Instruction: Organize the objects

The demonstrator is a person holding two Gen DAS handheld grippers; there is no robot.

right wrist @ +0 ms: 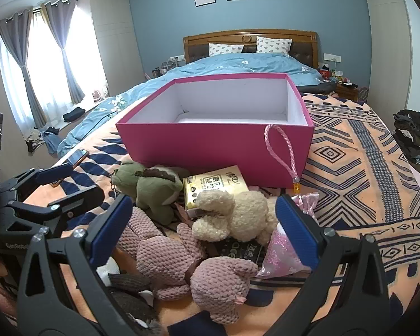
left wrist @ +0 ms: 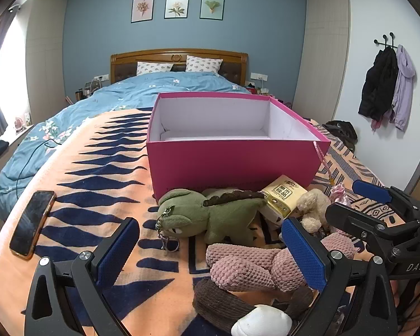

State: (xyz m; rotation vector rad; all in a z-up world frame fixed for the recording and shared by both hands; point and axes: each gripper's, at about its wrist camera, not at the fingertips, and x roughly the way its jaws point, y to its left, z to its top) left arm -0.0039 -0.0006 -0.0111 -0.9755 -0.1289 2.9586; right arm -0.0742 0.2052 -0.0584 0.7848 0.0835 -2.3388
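Nearest the cameras, both grippers hang above the foot of the bed with their jaws spread wide and nothing between the blue pads: the left gripper (left wrist: 210,247) hovers over the patterned blanket (left wrist: 92,168) at the left edge of the toy pile, and the right gripper (right wrist: 203,229) hovers straight over the pile's middle. Just beneath them lies a pink knitted plush (right wrist: 182,254), sprawled across a brown and white plush (left wrist: 232,308) at the near edge. Beside it, under the right gripper, rest a cream fluffy plush (right wrist: 232,215) and a glittery pink pouch (right wrist: 280,254), with a dark packet (right wrist: 238,252) partly hidden below them. A little farther on, a green dinosaur plush (left wrist: 210,218) with a metal keychain lies on its side, touching a yellow tissue pack (left wrist: 282,198) that leans near the box. Off to the left, apart from the pile, a phone (left wrist: 32,224) lies flat on the blanket. Behind the toys stands the open pink box (left wrist: 232,165), white inside, its braided pink strap (right wrist: 282,154) hanging down the front. Beyond it spread the blue duvet (left wrist: 159,86), two pillows and the wooden headboard (left wrist: 179,56), with three framed prints (left wrist: 177,7) on the blue wall and coats (left wrist: 386,84) hanging on hooks at right.
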